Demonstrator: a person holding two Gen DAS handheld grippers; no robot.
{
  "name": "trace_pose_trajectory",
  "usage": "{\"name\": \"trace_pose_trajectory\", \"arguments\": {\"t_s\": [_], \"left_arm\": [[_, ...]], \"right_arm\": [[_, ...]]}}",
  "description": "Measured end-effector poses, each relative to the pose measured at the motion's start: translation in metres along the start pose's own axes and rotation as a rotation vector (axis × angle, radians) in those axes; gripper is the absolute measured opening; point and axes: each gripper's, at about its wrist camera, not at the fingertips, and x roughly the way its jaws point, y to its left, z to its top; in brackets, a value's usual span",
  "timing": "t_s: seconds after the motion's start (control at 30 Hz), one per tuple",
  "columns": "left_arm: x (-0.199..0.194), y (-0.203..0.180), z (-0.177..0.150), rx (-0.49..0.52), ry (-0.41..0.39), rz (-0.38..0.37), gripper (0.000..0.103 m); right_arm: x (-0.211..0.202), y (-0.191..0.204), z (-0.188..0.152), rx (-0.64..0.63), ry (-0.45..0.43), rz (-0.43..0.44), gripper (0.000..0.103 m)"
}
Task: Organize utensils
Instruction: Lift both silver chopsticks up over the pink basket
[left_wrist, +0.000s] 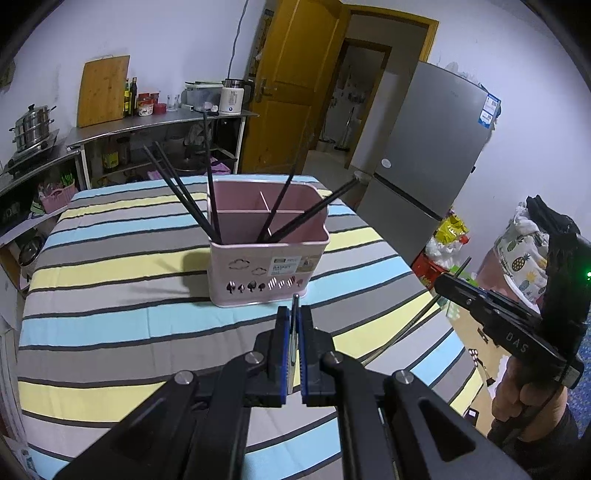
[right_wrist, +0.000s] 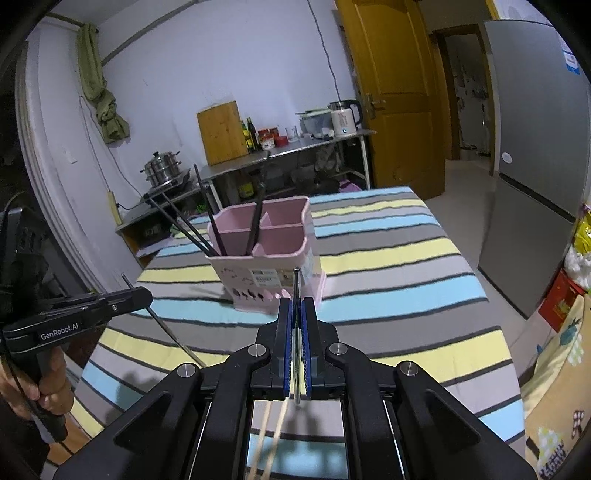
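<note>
A pink utensil basket (left_wrist: 266, 266) (right_wrist: 266, 273) stands mid-table on the striped cloth (left_wrist: 110, 295) (right_wrist: 406, 258). Several black chopsticks (left_wrist: 177, 188) (right_wrist: 255, 221) lean in its compartments. My left gripper (left_wrist: 294, 317) (right_wrist: 147, 293) hovers just in front of the basket, shut on a thin metal chopstick (left_wrist: 295, 301) (right_wrist: 173, 336). To its right, beyond the table's right edge, my right gripper (right_wrist: 295, 306) (left_wrist: 443, 282) is shut on another metal chopstick (right_wrist: 296, 280) (left_wrist: 413, 325). Two pale wooden chopsticks (right_wrist: 273, 435) lie on the cloth under the right gripper.
A grey fridge (left_wrist: 424, 147) (right_wrist: 535, 147) stands right of the table, with bags and boxes (left_wrist: 443, 251) at its foot. Behind the table runs a steel counter (left_wrist: 147, 125) with a steamer pot, cutting board, bottles and kettle. A person's hands (left_wrist: 517, 398) (right_wrist: 51, 387) grasp the gripper handles.
</note>
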Motion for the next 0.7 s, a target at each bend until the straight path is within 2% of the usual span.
{"name": "trace_pose_trajectory", "arguments": {"t_s": [0.27,0.5,0.7], "left_arm": [[-0.017,0.008,0.036,0.002,-0.053,0.005,0.005],[-0.039,0.018,0.086,-0.015,-0.157,0.006,0.005],[-0.036,0.027,0.117,-0.028,-0.204,0.016,0.005]], "right_arm": [[0.005,0.018,0.027,-0.006,-0.045,0.041,0.004],[0.013,0.037,0.067,-0.018,-0.121,0.060,0.004],[0.024,0.050,0.097,-0.023,-0.186,0.075,0.004]]}}
